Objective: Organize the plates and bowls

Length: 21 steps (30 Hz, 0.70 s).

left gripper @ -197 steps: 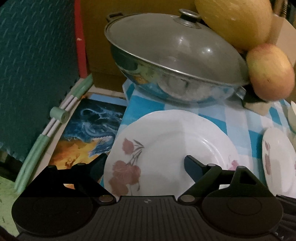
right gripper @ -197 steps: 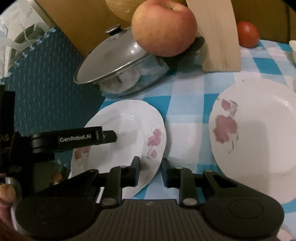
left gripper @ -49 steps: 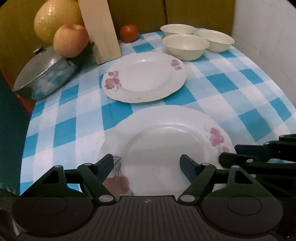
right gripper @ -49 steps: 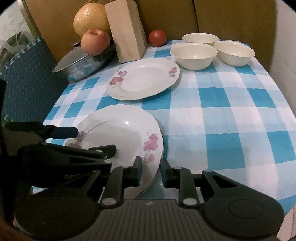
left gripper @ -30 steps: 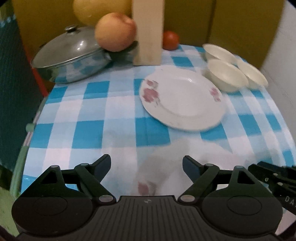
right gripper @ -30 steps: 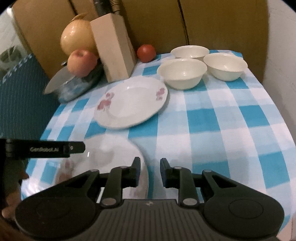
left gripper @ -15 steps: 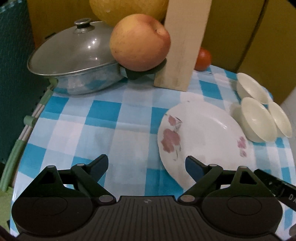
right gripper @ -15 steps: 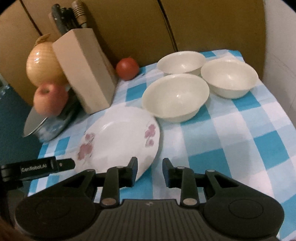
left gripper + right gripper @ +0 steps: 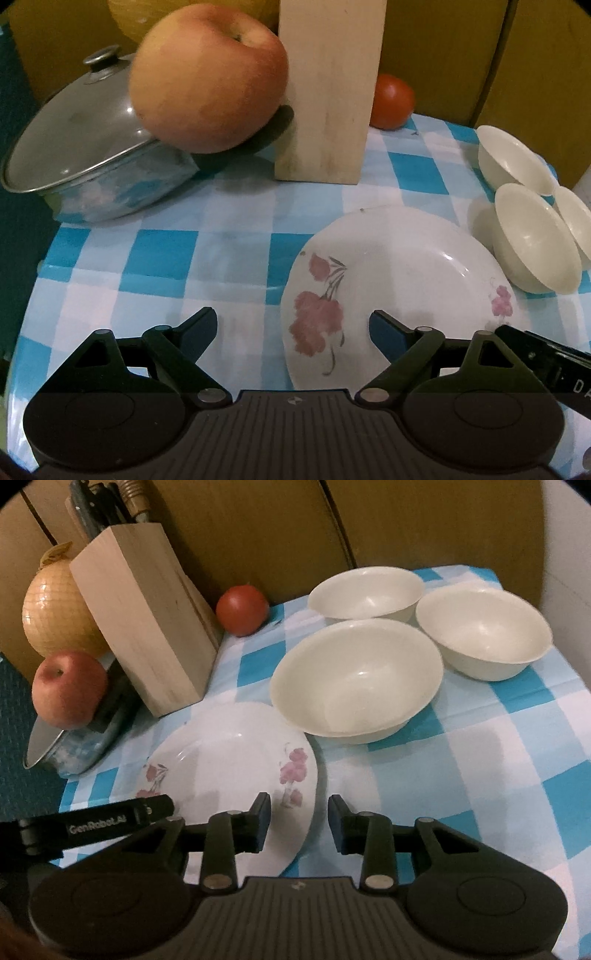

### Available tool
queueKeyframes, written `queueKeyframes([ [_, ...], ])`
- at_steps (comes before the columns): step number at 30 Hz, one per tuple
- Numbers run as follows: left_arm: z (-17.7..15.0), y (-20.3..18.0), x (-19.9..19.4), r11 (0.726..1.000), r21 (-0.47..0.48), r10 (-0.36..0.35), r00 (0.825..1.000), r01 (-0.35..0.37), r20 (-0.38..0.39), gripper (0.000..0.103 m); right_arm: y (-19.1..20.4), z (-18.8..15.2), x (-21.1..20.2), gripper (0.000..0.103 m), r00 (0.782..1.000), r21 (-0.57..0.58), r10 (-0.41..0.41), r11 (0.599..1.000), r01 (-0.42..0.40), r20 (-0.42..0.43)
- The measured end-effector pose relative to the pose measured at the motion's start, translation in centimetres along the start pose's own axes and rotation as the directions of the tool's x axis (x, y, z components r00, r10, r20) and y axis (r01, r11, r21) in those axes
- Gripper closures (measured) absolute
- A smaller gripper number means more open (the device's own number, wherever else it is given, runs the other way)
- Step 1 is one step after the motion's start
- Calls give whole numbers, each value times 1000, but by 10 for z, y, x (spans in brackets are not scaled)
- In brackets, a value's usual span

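Our left tongs (image 9: pixel 293 321) stood wide and empty above the flowered plate's (image 9: pixel 399 280) left rim on the checked table (image 9: pixel 166 251). From the right wrist, our right tongs (image 9: pixel 298 818), just widening, straddled that plate's (image 9: pixel 229 760) right rim without touching; three bowls (image 9: pixel 356 679) sat behind.

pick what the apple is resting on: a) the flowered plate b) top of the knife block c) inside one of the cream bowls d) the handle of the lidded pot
d: the apple sits on the dark handle of the lidded pot, left of the knife block.
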State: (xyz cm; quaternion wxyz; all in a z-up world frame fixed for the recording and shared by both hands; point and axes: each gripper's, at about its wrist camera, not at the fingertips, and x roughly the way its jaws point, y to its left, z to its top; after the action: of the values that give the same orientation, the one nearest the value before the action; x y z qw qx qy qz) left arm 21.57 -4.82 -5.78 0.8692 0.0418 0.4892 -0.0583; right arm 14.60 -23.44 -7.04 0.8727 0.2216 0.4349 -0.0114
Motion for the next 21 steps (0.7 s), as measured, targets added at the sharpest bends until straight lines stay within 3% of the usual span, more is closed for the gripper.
queueKeyframes([
  [6, 2, 4, 5, 1000, 12, -20, 999, 19, 28, 10, 1, 2, 4, 70, 1000, -9, 22, 1000, -22, 13],
  [10, 6, 13, 9, 998, -33, -61, 998, 62, 24, 10, -2, 3, 5, 69, 999, 14, 38, 999, -38, 6],
  [14, 7, 8, 7, 997, 1, -80, 997, 80, 15, 13, -4, 2, 5, 68, 998, 22, 57, 998, -56, -1],
  [18, 5, -3, 3, 991, 47, -124, 992, 123, 10, 20, -6, 2, 4, 80, 999, 14, 45, 999, -45, -4],
  [21, 2, -8, 1, 990, 68, -123, 992, 122, 9, 22, -6, 1, 2, 80, 998, 13, 53, 999, -53, -19],
])
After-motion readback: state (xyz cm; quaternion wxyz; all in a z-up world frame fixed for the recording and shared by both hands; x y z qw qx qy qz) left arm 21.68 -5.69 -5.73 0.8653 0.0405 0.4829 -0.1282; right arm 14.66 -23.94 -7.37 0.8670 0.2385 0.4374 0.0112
